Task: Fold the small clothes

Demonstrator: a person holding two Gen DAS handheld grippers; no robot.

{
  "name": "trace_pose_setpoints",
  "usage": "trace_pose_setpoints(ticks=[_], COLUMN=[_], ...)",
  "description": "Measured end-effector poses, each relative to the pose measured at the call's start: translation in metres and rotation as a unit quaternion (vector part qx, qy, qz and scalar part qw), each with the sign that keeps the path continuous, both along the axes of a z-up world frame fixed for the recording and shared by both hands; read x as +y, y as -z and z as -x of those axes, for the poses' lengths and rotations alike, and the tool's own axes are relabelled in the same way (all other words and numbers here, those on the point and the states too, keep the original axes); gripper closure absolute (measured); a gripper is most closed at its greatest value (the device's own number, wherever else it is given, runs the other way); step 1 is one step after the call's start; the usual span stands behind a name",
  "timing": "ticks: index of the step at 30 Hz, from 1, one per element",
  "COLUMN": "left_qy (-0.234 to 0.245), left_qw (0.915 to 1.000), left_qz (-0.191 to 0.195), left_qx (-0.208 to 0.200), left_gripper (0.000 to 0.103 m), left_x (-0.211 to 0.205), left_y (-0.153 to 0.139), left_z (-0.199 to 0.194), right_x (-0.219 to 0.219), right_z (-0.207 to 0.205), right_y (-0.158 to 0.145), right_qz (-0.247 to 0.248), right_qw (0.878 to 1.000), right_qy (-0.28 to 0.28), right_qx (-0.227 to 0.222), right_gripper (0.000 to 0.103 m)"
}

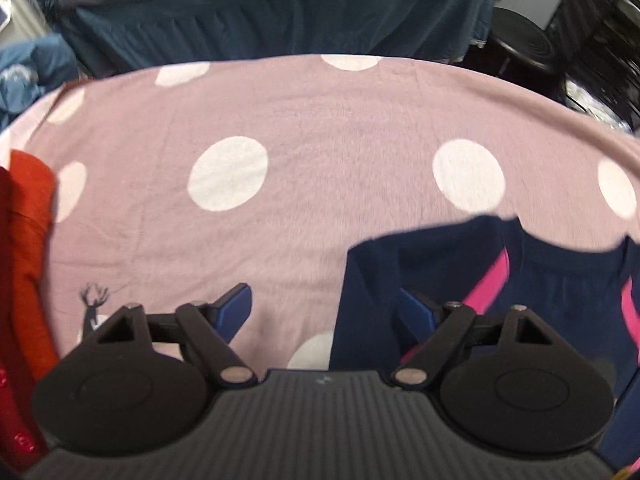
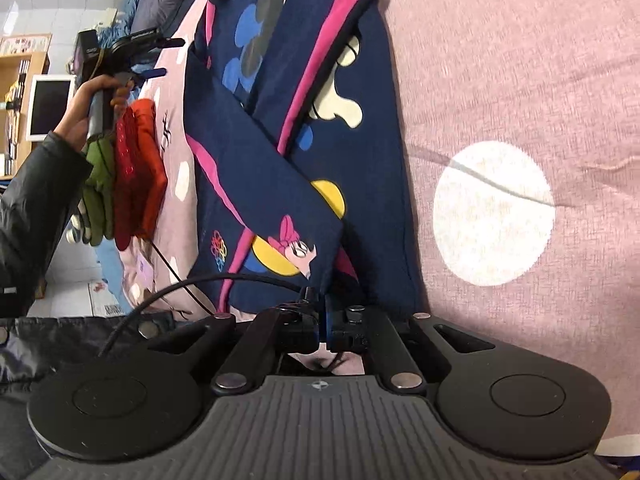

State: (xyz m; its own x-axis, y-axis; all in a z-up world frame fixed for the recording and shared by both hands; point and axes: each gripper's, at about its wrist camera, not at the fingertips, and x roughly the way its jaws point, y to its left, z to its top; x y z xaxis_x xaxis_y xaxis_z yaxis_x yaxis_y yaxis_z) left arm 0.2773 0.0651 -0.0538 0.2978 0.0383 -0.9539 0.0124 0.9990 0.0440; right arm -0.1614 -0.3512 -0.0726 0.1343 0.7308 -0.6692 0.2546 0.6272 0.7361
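A navy shirt (image 2: pixel 280 140) with pink stripes and cartoon prints lies on the pink dotted blanket (image 2: pixel 500 80), one sleeve folded across its body. My right gripper (image 2: pixel 323 312) is shut on the end of that folded sleeve at the shirt's near edge. In the left wrist view the left gripper (image 1: pixel 326 308) stands open above the blanket (image 1: pixel 300 140). Its right finger hangs over the navy shirt (image 1: pixel 460 280) edge, and nothing is between its pads. The right wrist view shows the left gripper (image 2: pixel 164 58) in a hand at the far left.
A folded red-orange garment (image 1: pixel 28 240) lies at the blanket's left edge, seen again as the red-orange garment (image 2: pixel 136 172) beside a green one (image 2: pixel 98 192). A black cable (image 2: pixel 180 284) runs over the blanket. Dark blue bedding (image 1: pixel 260 20) lies beyond the far edge.
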Motion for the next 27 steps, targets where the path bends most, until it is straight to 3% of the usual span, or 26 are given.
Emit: trace_pose_setpoints(ticks=[2, 3, 7, 9, 10, 11, 13, 14, 16, 18, 20, 23, 26, 27], left_qy=[0.012, 0.023, 0.031, 0.006, -0.004, -0.013, -0.014, -0.007, 0.006, 0.022, 0.031, 0.009, -0.016, -0.018], left_qw=[0.9997, 0.9990, 0.9975, 0.9970, 0.9961, 0.9958, 0.9963, 0.9957, 0.9922, 0.9928, 0.9947, 0.9989, 0.9979, 0.9986], left_qz=[-0.003, -0.002, 0.030, 0.055, 0.068, 0.073, 0.072, 0.076, 0.094, 0.082, 0.064, 0.038, 0.051, 0.039], left_qx=[0.020, 0.039, 0.055, 0.054, 0.057, 0.054, 0.044, 0.052, 0.082, 0.085, 0.074, 0.026, 0.036, 0.029], left_gripper=[0.082, 0.086, 0.084, 0.068, 0.048, 0.045, 0.054, 0.074, 0.089, 0.089, 0.102, 0.102, 0.102, 0.103], left_x=[-0.002, -0.004, -0.004, 0.003, 0.006, 0.009, 0.010, 0.009, 0.005, -0.003, -0.006, 0.000, 0.010, 0.010], left_y=[0.010, 0.016, 0.023, 0.020, 0.020, 0.019, 0.017, 0.019, 0.027, 0.031, 0.032, 0.019, 0.020, 0.021], left_z=[-0.008, -0.010, -0.012, -0.017, -0.020, -0.023, -0.026, -0.028, -0.030, -0.028, -0.028, -0.036, -0.048, -0.049], right_x=[0.001, 0.003, 0.007, 0.005, 0.004, 0.003, 0.003, 0.002, 0.004, 0.005, 0.004, 0.002, -0.004, -0.007], right_z=[-0.002, -0.002, -0.007, -0.006, -0.006, -0.004, -0.004, -0.004, -0.004, -0.005, -0.005, -0.003, 0.002, 0.004], right_y=[0.001, 0.002, 0.006, 0.007, 0.008, 0.008, 0.008, 0.007, 0.007, 0.008, 0.008, 0.005, -0.002, -0.003], right_qz=[-0.007, -0.011, -0.024, -0.026, -0.026, -0.027, -0.028, -0.029, -0.033, -0.034, -0.036, -0.038, -0.062, -0.067], right_qw=[1.000, 1.000, 1.000, 0.999, 0.999, 0.999, 0.999, 0.999, 0.999, 0.999, 0.999, 0.999, 0.997, 0.996], right_qy=[0.004, 0.004, 0.013, 0.017, 0.019, 0.020, 0.020, 0.019, 0.019, 0.020, 0.022, 0.022, 0.036, 0.047], right_qx=[0.001, 0.003, 0.008, 0.014, 0.017, 0.019, 0.022, 0.023, 0.025, 0.027, 0.028, 0.027, 0.019, 0.021], right_gripper=[0.097, 0.097, 0.097, 0.097, 0.097, 0.097, 0.097, 0.097, 0.097, 0.097, 0.097, 0.097, 0.097, 0.097])
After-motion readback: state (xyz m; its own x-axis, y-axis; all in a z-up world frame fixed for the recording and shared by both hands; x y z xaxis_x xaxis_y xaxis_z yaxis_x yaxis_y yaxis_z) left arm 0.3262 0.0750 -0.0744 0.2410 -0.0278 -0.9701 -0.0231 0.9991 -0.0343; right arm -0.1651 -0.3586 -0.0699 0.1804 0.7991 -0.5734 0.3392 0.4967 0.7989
